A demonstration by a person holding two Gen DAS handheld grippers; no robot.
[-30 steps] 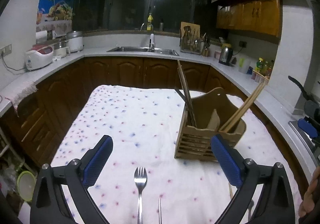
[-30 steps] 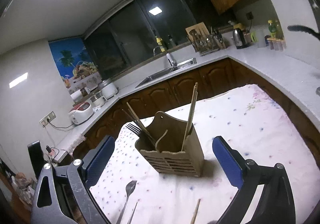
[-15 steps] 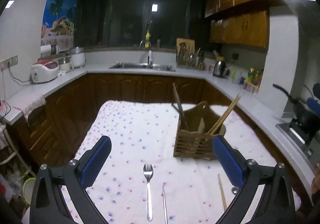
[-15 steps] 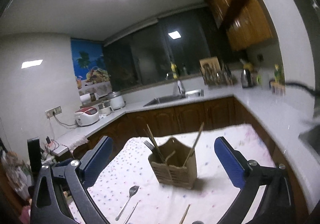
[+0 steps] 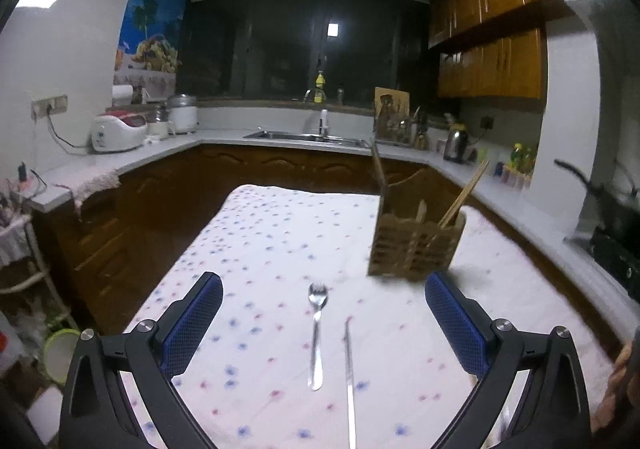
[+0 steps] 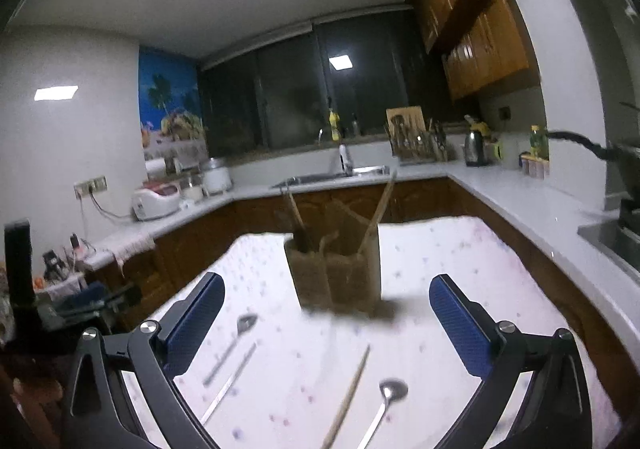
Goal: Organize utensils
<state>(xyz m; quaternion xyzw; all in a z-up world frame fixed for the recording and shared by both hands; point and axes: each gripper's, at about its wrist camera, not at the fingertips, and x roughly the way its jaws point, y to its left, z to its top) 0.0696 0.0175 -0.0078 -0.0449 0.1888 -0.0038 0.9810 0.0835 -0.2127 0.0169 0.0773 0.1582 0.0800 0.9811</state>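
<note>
Left gripper [image 5: 323, 299]: blue-padded fingers [image 5: 192, 323] stood wide apart, nothing between the pads; it hung above the near end of the table.

Right gripper [image 6: 326, 301]: blue-padded fingers [image 6: 460, 323] likewise spread wide and empty, above the table's near edge.

Silver metal fork [image 5: 316, 333]: lay flat on the cloth, tines away from the camera, in the gap between the left gripper's fingers but below and clear of both pads. In the right wrist view it lay just inside the left finger.

Thin silver metal chopstick [image 5: 349, 377]: lay just to the right of the fork, nearly parallel to it, apart from it; also within the left gripper's gap, touching neither pad.

Light wooden chopstick [image 6: 347, 397]: lay on the cloth between the right gripper's fingers, near the middle of the gap, slanted slightly.

Silver metal spoon [image 6: 386, 405]: lay just right of the wooden chopstick, bowl away from the camera, closer to the right finger, untouched.

Brown slatted wooden utensil holder [image 5: 414, 247]: stood upright on the cloth beyond both grippers' fingertips; wooden chopsticks [image 5: 464, 195] leaned out of its right compartment, dark utensil handles stood in its left. Blurred in the right wrist view.

White cloth with blue and pink dots [image 5: 272, 241]: covered the table under all the utensils.
</note>
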